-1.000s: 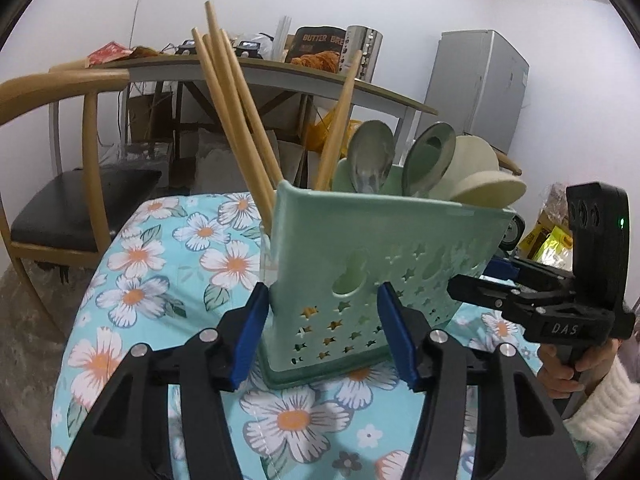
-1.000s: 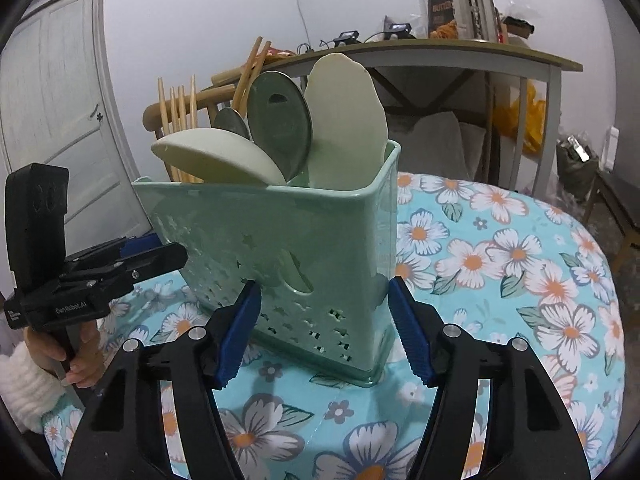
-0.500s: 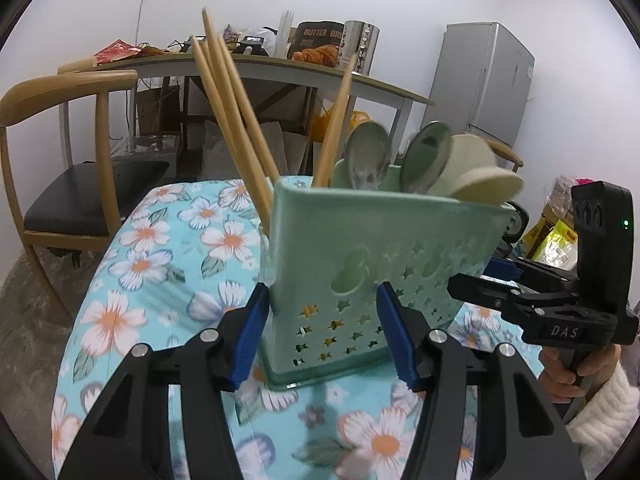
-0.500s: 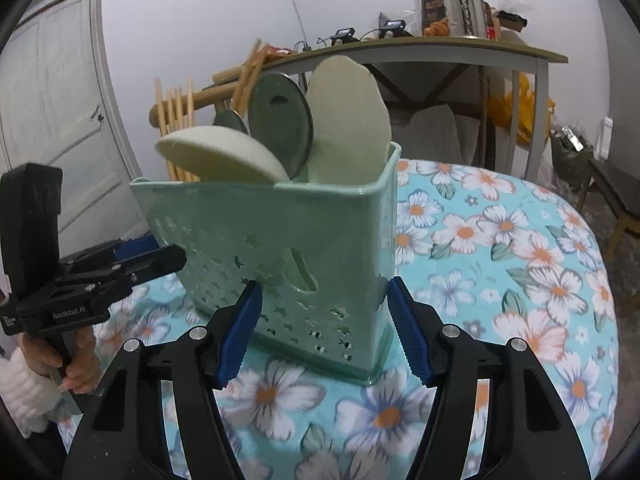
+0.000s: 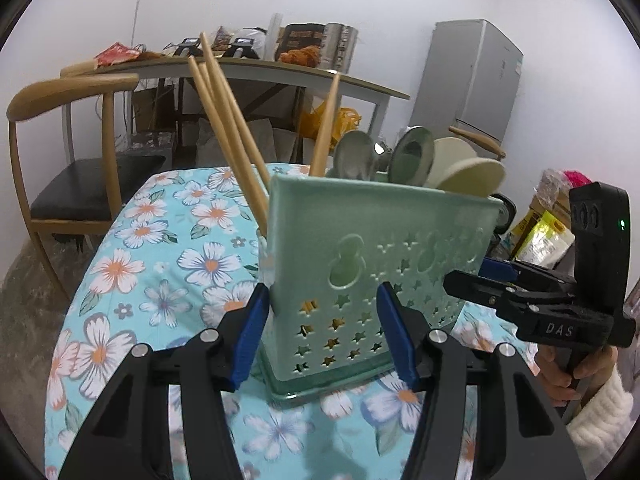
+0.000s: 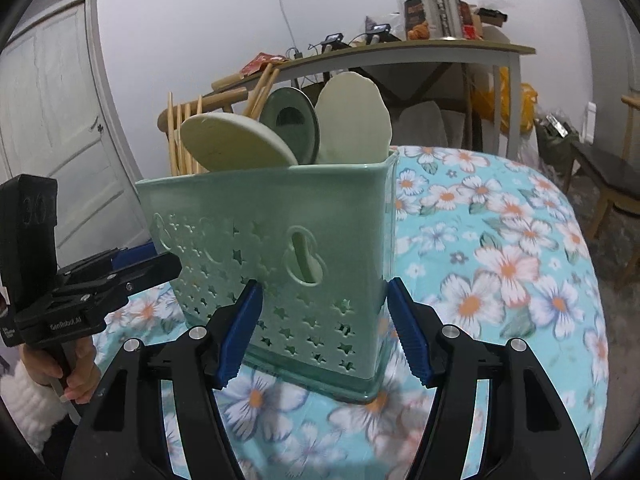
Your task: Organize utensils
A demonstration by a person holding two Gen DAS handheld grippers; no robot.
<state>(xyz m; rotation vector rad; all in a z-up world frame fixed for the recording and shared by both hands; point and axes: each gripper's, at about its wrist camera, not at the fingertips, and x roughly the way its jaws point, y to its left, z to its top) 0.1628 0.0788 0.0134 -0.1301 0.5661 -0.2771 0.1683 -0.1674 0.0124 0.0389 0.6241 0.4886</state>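
A mint-green perforated utensil holder [image 5: 360,248] [image 6: 280,220] is clamped at both ends, low over the floral tablecloth [image 5: 160,260]. My left gripper [image 5: 324,332] is shut on one end. My right gripper [image 6: 324,328] is shut on the opposite end. Each gripper also shows in the other's view, the right gripper [image 5: 480,280] at the right and the left gripper [image 6: 152,264] at the left. Wooden chopsticks [image 5: 228,132] [image 6: 178,140] stand in one compartment. A metal spoon [image 5: 354,156] and cream spoons [image 5: 468,168] [image 6: 352,120] lean in the other.
A wooden chair [image 5: 60,120] stands beyond the table's far left edge, with a cluttered desk [image 5: 260,68] and a fridge [image 5: 472,80] behind it. The right wrist view shows a white door [image 6: 52,120] and a dark bench [image 6: 600,168]. A person's hand [image 5: 576,368] grips the right handle.
Both grippers have moved across the table with the holder between their pads. The tablecloth and room have slid past, while the holder keeps its place in both views.
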